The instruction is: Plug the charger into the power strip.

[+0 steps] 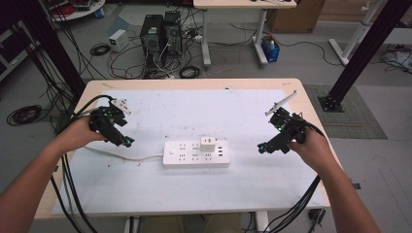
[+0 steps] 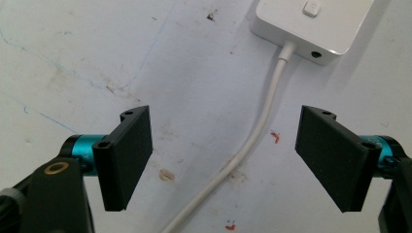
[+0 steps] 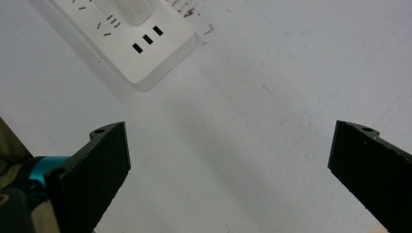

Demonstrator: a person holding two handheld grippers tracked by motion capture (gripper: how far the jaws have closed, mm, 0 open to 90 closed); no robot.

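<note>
I am holding my left gripper [image 1: 127, 142] and right gripper [image 1: 263, 147] wide apart, tilting down beside the power strip [image 1: 196, 153].

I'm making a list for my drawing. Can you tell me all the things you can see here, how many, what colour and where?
power strip: one, white, middle of the table
charger plug: one, white, plugged into the power strip's top, toward its right end
cord: one, white, runs from the power strip's left end toward the table's left edge
table cover: one, white and stained, over most of the table top
table: one, light wood
computer towers: two, black, on the floor beyond the table
blue box: one, on the floor by a desk leg
cables: many, black, on the floor
left gripper: one, black, open, left of the power strip
right gripper: one, black, open, right of the power strip
hands: two, one holding each gripper
</note>
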